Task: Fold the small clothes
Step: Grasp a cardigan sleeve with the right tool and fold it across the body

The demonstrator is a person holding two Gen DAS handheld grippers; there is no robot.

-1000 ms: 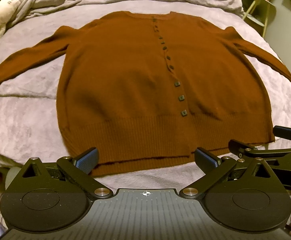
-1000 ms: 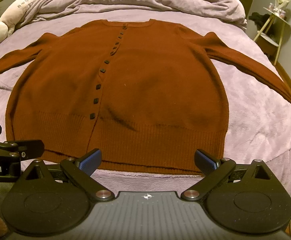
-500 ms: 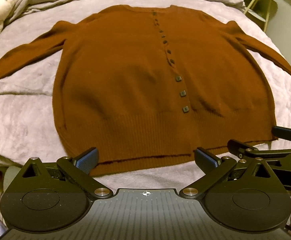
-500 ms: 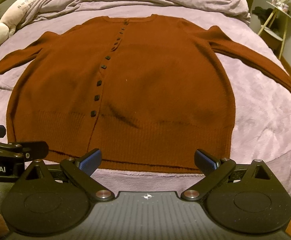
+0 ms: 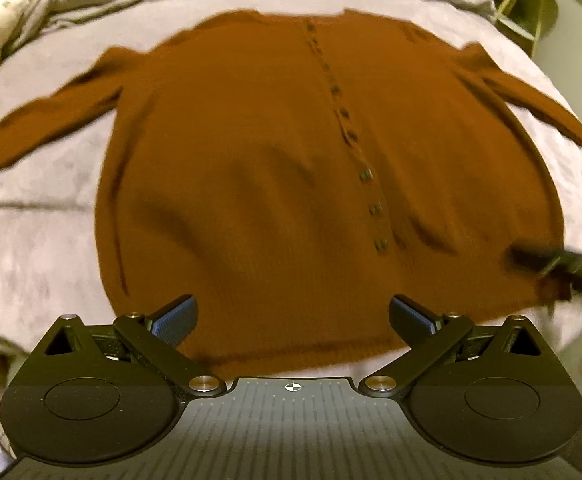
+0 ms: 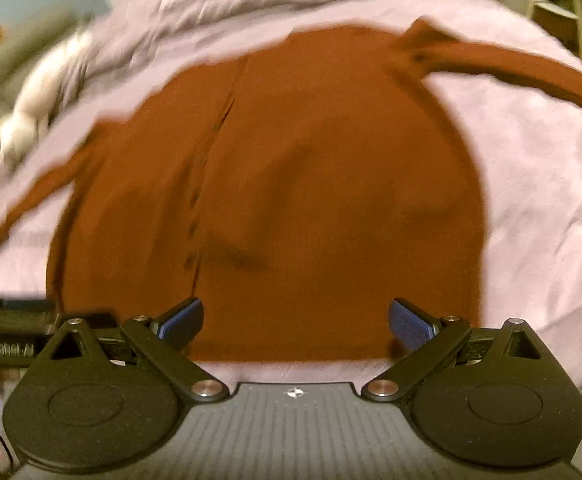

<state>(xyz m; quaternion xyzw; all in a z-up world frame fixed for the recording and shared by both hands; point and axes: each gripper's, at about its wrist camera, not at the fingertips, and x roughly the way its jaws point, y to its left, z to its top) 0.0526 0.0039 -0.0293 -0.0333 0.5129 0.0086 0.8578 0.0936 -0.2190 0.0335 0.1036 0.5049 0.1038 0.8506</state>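
Left wrist view – both tools, left tool (image 5: 291, 318) and right tool (image 6: 295, 320), spread apart over cardigan (image 5: 291, 168) hem

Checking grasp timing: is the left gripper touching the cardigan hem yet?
Cannot tell. In the left wrist view the left gripper is open over the cardigan hem, but blur and the overhead angle hide any gap or contact.

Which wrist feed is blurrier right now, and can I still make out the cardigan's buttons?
Right wrist view: heavy motion smear, cardigan edges soft, buttons reduced to dark streaks. Left wrist view: milder blur, buttons still distinct. Both show fisheye bowing and dim, warm lighting.
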